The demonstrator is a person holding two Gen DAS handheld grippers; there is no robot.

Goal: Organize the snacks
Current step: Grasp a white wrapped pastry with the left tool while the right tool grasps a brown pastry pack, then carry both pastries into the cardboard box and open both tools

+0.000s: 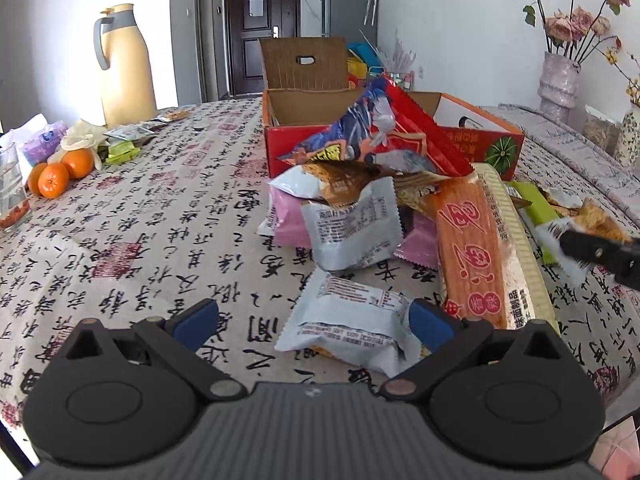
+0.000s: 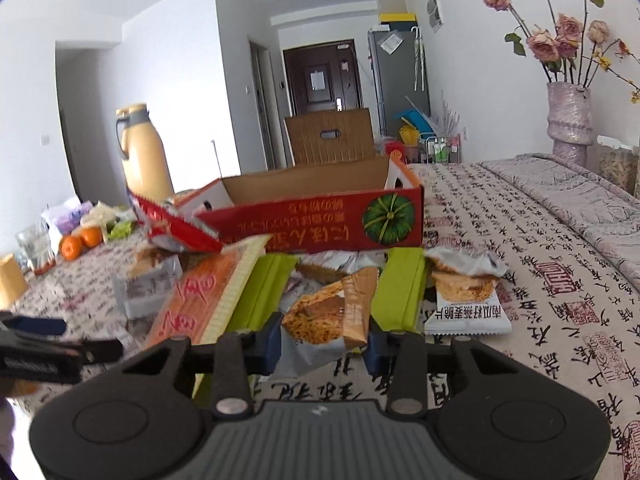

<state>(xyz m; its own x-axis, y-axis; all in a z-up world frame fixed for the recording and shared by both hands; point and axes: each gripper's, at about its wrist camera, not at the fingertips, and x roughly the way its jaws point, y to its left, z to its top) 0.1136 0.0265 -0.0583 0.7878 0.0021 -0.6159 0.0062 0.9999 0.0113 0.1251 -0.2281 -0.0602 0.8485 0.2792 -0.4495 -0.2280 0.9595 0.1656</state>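
Closest in the right wrist view, the right gripper (image 2: 324,344) has its blue pads (image 2: 270,344) pressed on either side of a small snack packet (image 2: 330,314), brown and orange on top with a silver crinkled lower edge. The jaws are nearly closed on it. The packet looks light, soft and puffed with air, its foil likely slippery and its contents probably crumbly, so a gentle pinch across the sealed end or the flat middle seems safest. This gripper points forward and slightly down towards the pile.

In the left wrist view, the left gripper (image 1: 316,324) hovers low over the patterned tablecloth (image 1: 140,240) with its jaws wide apart, holding nothing. A silver packet (image 1: 348,324) lies flat on the cloth between its pads, touching or almost touching the right-hand one. This gripper tilts down more steeply.

Just beyond lies a loose heap of snacks: a long orange pack (image 1: 472,248), green bars (image 2: 402,288) and more silver packets, overlapping one another.

Behind the heap, touching it, stands an open red cardboard box (image 2: 320,224), apparently empty inside, with a red bag (image 1: 376,128) leaning on its front edge. Further off on the table are oranges (image 1: 60,174) and a yellow flask (image 1: 124,68).
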